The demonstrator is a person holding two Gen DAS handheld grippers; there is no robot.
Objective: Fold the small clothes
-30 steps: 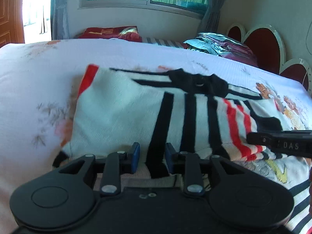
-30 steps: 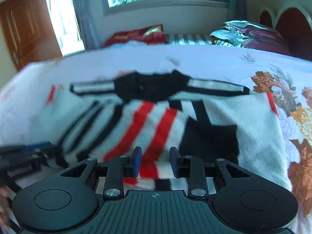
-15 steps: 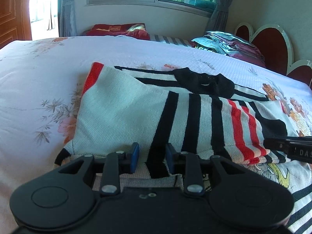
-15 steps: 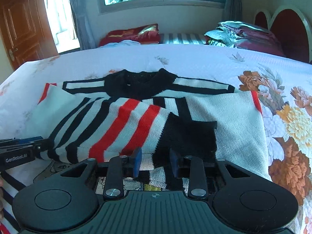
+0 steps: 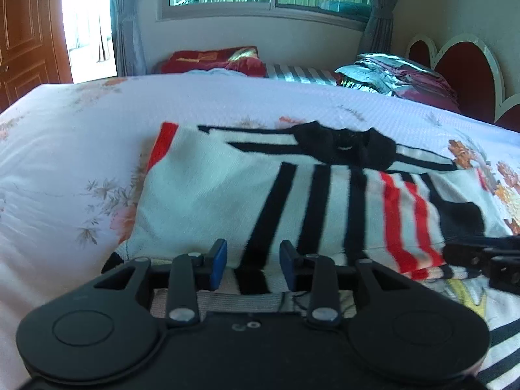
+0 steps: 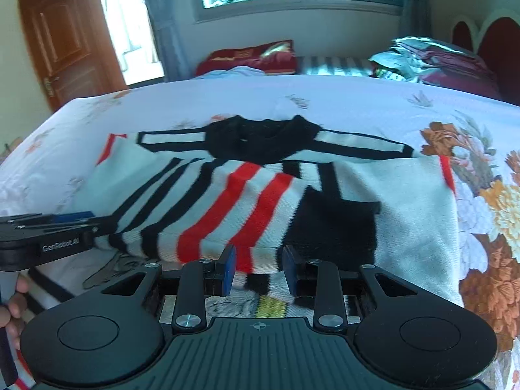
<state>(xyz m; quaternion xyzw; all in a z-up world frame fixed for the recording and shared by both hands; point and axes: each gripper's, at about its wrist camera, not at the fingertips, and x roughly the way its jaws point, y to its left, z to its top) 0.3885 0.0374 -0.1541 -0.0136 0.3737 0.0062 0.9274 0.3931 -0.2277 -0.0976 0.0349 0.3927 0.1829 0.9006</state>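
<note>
A small white knit sweater [image 5: 227,195] with black and red stripes and a black collar lies on the bed; it also shows in the right wrist view [image 6: 260,201]. Its lower part is folded up over the body. My left gripper [image 5: 252,263] is open at the near folded edge, left side, with the fabric between the blue pads and not pinched. My right gripper [image 6: 258,269] is open at the near edge, right side. Each gripper shows at the side of the other's view.
The bed [image 5: 81,149] has a white floral sheet. Another striped garment [image 5: 507,351] lies under the sweater's near edge. Folded red bedding [image 6: 247,57] and a shiny bundle [image 6: 432,58] lie at the far side. A headboard [image 5: 461,65] stands at right, a wooden door [image 6: 61,45] at left.
Both grippers have opened wider and let the folded hem rest on the sweater. Both have pulled back and up slightly.
</note>
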